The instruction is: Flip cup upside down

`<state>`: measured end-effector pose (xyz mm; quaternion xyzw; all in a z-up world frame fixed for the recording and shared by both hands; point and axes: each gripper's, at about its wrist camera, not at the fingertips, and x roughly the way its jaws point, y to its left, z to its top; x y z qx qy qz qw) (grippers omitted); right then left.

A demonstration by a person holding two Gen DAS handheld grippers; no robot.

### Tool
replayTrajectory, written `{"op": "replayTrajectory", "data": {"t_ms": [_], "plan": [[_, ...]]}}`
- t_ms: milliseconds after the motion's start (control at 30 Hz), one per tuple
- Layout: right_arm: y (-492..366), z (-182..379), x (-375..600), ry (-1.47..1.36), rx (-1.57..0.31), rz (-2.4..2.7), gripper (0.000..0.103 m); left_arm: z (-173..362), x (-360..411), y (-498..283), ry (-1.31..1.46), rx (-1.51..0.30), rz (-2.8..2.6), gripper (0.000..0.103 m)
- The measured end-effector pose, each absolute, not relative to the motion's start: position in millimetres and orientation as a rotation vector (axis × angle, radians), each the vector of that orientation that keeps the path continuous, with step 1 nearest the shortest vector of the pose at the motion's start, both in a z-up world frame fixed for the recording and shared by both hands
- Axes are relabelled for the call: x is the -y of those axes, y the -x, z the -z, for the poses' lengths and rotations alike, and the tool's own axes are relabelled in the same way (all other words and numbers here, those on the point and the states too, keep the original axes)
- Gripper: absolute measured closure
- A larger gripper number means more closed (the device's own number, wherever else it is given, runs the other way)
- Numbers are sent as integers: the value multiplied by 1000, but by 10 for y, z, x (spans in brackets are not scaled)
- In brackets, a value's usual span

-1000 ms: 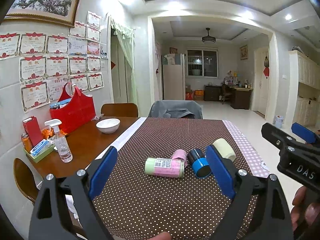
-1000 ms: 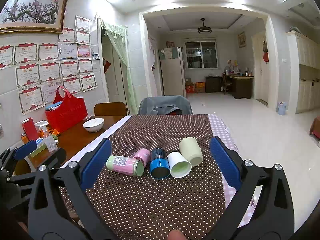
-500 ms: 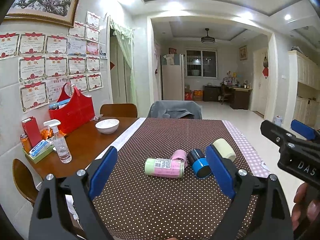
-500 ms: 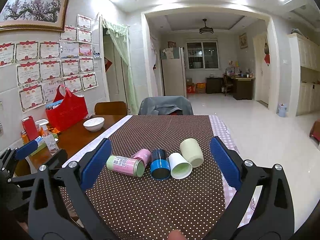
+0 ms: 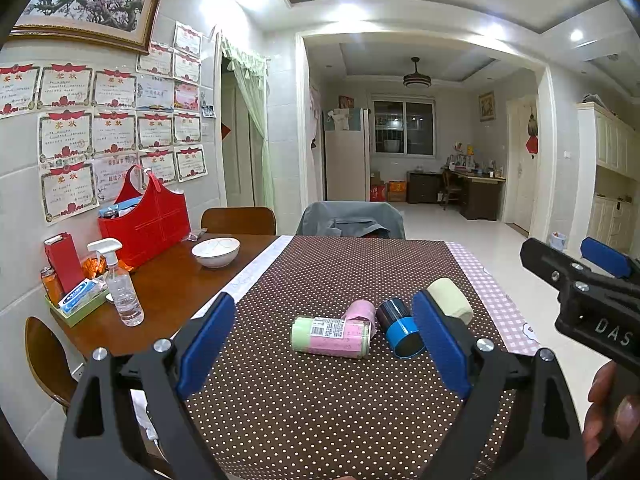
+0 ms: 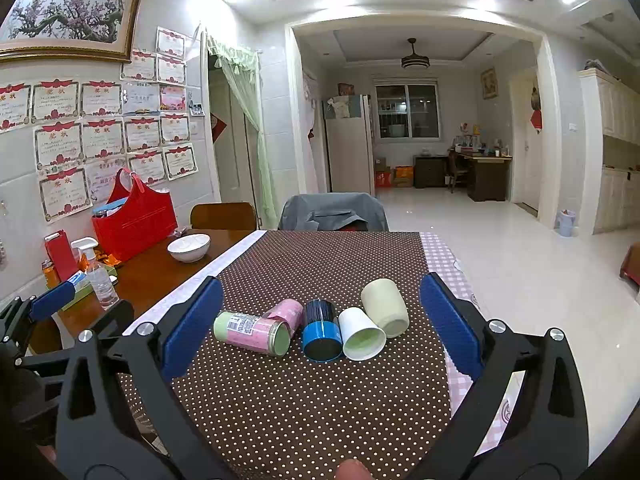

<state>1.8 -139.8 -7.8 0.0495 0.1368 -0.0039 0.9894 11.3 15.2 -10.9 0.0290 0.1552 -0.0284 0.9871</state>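
Five cups lie on their sides in a loose row on the brown dotted tablecloth (image 6: 320, 400), all near the middle of the table and ahead of both grippers. Seen from the right wrist, running from 9 o'clock to 3 o'clock, they are: the pink-and-green labelled cup (image 6: 251, 333), the small pink cup (image 6: 287, 312) just behind it at its 1 o'clock, the blue-banded dark cup (image 6: 321, 331), the white cup (image 6: 361, 333) with a green interior, and the cream cup (image 6: 385, 307). Neighbouring cups touch or nearly touch; the open mouths of the last three face the camera.

The right gripper (image 6: 320, 320) hangs above the near edge of the cloth, jaws spread wide and holding nothing, the whole row framed between its blue pads. The left gripper (image 5: 324, 344) is likewise spread wide and holding nothing; in its view the right-hand finger hides the white cup and part of the cream cup (image 5: 450, 300).

On the bare wood at 10 o'clock stand a white bowl (image 6: 189, 247), a spray bottle (image 6: 98, 276) and a red bag (image 6: 134, 220) against the wall.
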Motion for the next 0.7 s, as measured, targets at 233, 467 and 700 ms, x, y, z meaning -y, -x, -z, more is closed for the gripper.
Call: {"op": "replayTrajectory", "data": {"t_ms": [233, 467, 700], "plan": [[-79, 75, 1373, -91, -283, 6, 6, 109, -156, -120, -58, -313, 55, 15], [-196, 131, 1355, -83, -308, 4, 6, 131, -188, -182, -63, -327, 51, 15], [-479, 292, 1393, -78, -368, 9, 6, 221, -280, -539, -78, -387, 33, 15]]}}
